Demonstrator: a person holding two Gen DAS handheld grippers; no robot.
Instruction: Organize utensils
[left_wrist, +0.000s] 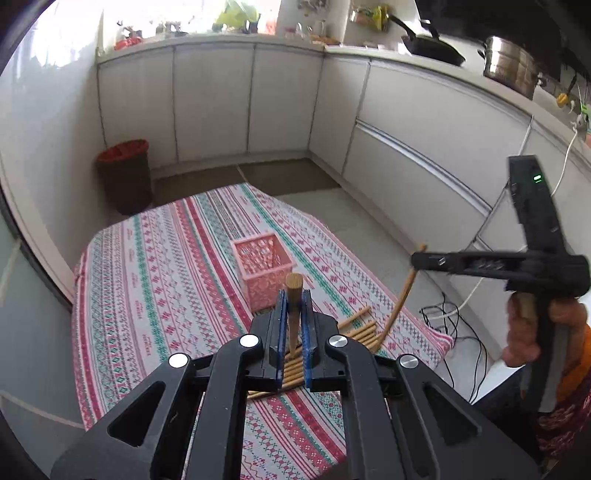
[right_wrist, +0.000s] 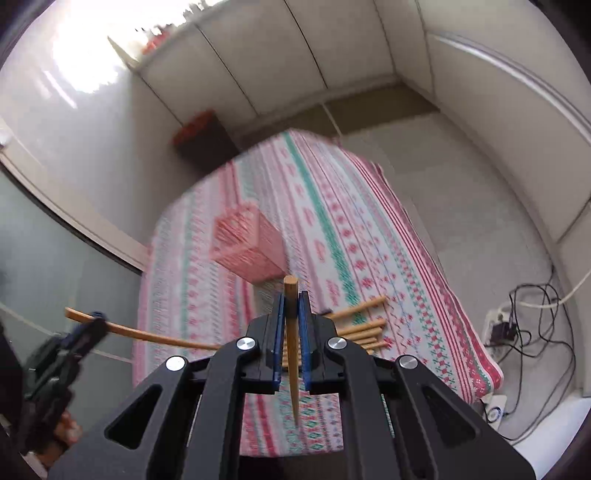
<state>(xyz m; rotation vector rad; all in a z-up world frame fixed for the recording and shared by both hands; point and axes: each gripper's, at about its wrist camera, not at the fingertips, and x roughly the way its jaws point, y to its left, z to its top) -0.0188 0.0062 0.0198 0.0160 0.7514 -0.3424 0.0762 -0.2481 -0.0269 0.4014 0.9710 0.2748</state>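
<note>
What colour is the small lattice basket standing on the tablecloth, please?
The basket is pale pink; it shows best in the left wrist view.

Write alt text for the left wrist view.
The left gripper is shut on a wooden chopstick above a patterned tablecloth. Beyond it stands a pink basket; more chopsticks lie nearby, and the right gripper holds another.

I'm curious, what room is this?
Most likely a home kitchen: a frying pan and steel pot sit on a counter above white cabinets.
</note>
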